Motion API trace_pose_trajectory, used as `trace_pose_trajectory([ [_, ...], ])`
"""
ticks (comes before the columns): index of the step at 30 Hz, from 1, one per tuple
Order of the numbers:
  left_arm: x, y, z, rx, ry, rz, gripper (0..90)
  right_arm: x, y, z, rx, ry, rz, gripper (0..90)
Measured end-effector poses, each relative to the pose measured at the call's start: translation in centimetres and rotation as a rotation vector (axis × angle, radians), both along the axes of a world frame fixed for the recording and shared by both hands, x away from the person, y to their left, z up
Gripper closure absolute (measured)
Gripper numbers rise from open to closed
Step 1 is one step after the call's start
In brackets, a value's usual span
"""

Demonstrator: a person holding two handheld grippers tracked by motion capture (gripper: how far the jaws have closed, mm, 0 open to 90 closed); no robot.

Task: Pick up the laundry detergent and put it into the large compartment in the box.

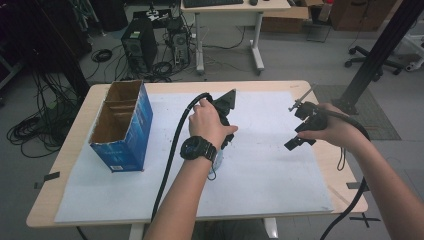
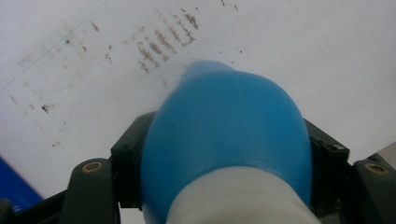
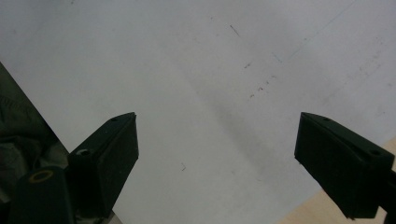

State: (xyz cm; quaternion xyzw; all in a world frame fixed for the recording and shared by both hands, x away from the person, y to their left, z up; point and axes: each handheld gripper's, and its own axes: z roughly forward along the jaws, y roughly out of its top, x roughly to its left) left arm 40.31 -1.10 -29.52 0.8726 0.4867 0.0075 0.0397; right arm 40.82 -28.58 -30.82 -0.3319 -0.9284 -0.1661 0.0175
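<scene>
A rounded blue object with a white end [image 2: 224,126] sits between the black jaws of my left gripper [image 2: 227,140], which press on both of its sides. It hangs just above the white sheet [image 2: 303,56]. From above, the left gripper [image 1: 223,122] is near the table's middle under the person's left hand, with a pale part of the object [image 1: 215,170] peeking out below the wrist. My right gripper [image 1: 301,131] is held at the right of the table. Its jaws stand wide apart over the bare sheet [image 3: 210,70], with nothing between them [image 3: 217,135].
A tall blue cardboard box [image 1: 125,127], open on top with dividers, stands at the table's left. The white sheet [image 1: 270,170] covers most of the wooden table [image 1: 345,197]. Cables trail from both grippers toward the front edge. Computers, desks and chairs stand on the floor beyond.
</scene>
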Motion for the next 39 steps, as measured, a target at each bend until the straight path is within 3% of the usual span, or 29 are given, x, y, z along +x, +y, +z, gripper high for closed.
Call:
trace_pose_trajectory([
  [7,-0.06,0.06,0.02,-0.008,-0.021,0.005,36.7,-0.01,0.07,0.0,-0.001,0.002,-0.002,13.8],
  [15,-0.1,0.78,-0.02,-0.06,-0.044,0.018,36.7,-0.06,0.12,-0.04,-0.003,0.001,0.0,13.7],
  [26,-0.04,0.09,0.03,-0.017,-0.038,0.021,37.1,-0.13,0.21,0.01,-0.002,0.001,-0.001,13.7],
  [39,-0.02,0.0,0.08,-0.026,-0.047,0.019,38.0,-0.18,0.11,0.12,-0.001,-0.002,-0.001,13.8],
])
